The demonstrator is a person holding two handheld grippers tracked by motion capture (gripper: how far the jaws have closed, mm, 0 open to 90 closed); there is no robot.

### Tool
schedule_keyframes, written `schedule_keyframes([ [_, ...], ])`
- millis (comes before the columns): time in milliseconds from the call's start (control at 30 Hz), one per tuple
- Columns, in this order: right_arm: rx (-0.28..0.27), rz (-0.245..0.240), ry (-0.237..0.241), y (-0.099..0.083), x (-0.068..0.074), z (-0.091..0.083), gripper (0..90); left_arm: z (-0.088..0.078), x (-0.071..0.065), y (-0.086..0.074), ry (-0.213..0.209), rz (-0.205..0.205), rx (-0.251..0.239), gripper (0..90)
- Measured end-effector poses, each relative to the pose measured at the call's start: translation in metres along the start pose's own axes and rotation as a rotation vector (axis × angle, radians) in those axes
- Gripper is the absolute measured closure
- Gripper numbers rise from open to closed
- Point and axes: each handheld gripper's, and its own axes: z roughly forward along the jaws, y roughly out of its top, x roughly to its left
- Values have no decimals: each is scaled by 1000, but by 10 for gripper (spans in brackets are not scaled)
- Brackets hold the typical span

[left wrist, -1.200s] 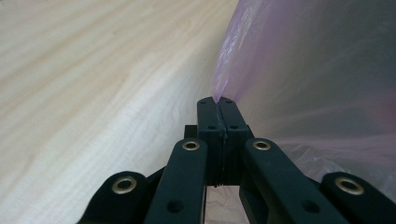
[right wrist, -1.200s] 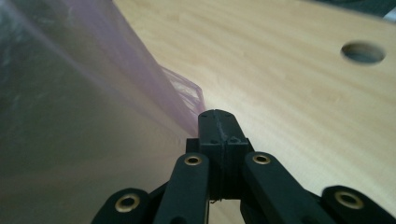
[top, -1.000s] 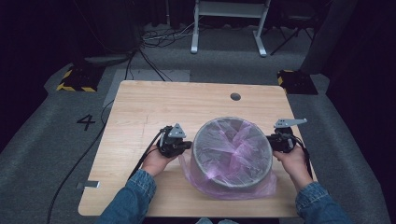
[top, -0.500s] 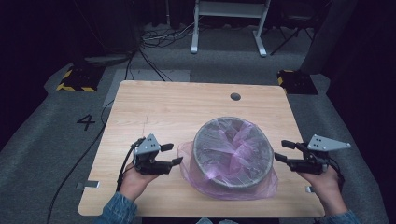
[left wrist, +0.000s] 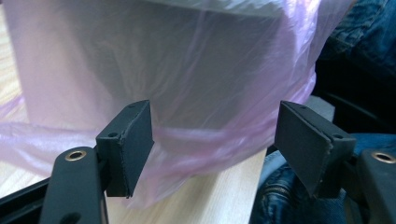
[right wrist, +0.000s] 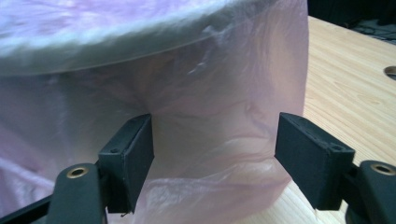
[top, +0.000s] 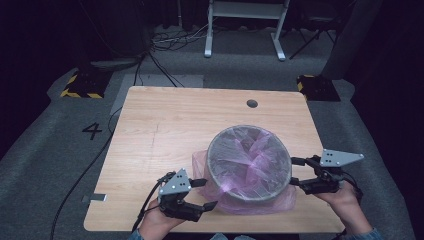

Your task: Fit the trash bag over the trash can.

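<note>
Looks like a lab or studio set up for recording. Wooden table (top: pixel 165 130) alone on grey carpet (top: pixel 45 165), a number 4 (top: pixel 92 131) marked beside it, yellow-and-black striped blocks (top: pixel 79 86) on the floor, loose cables (top: pixel 170 40), a metal stand (top: pixel 245 25), dark surroundings.

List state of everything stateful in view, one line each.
Bin: upright, lined.
Purple bag: draped over the bin's rim, bottom edge pooled on the table.
Left hand-held gripper: open, empty, beside the bag.
Right hand-held gripper: open, empty, beside the bag.
</note>
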Motion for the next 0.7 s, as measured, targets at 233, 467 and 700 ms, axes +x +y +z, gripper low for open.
schedule_keyframes([
  [233,-19,-78,66,5,-2,1,719,2,1,6,110,28,-3,542],
  [467,13,-54,51,2,5,-1,900,-2,20,-1,157,24,-3,826],
  [700,85,21,46,-30,5,3,900,11,40,-17,96,-44,68,816],
])
